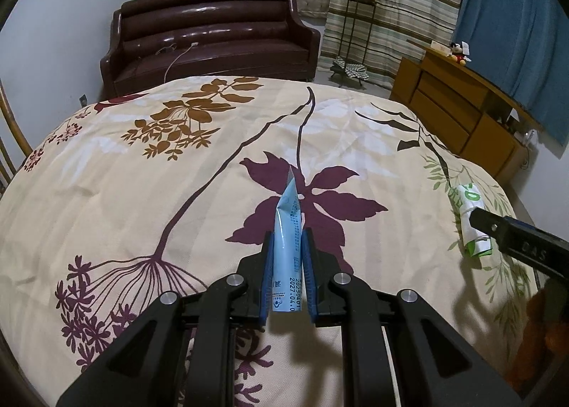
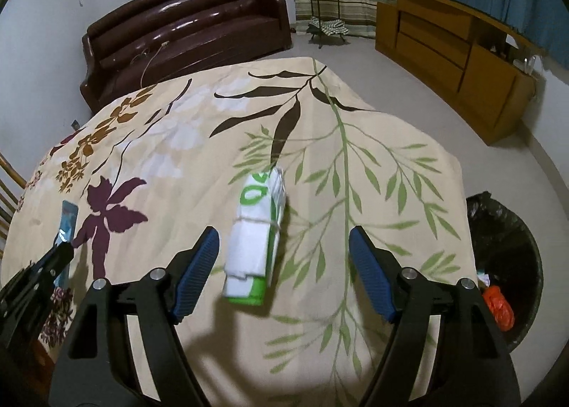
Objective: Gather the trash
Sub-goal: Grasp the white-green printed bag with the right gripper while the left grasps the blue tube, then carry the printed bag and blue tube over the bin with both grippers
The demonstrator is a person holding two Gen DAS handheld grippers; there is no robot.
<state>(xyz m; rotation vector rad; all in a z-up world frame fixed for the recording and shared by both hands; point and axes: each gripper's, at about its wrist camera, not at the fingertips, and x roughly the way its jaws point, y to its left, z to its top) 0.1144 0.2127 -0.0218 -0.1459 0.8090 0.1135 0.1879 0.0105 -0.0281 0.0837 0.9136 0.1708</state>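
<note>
— What have you got in your left gripper [image 1: 287,240]?

— My blue pads are clamped on a light-blue wrapper [image 1: 287,233] with printed dates; its torn tip sticks up above the floral bedspread [image 1: 142,172].

— And your right gripper [image 2: 282,273]?

— My jaws stand wide over the bed, gripping nothing. A folded white-and-green bag tied with string [image 2: 258,233] lies on the bedspread between my fingers, apart from both pads.

— Where does the trash go?

— A bin lined with a black bag [image 2: 505,225] stands on the floor just beside the bed's right edge, with an orange scrap [image 2: 498,307] inside.
</note>
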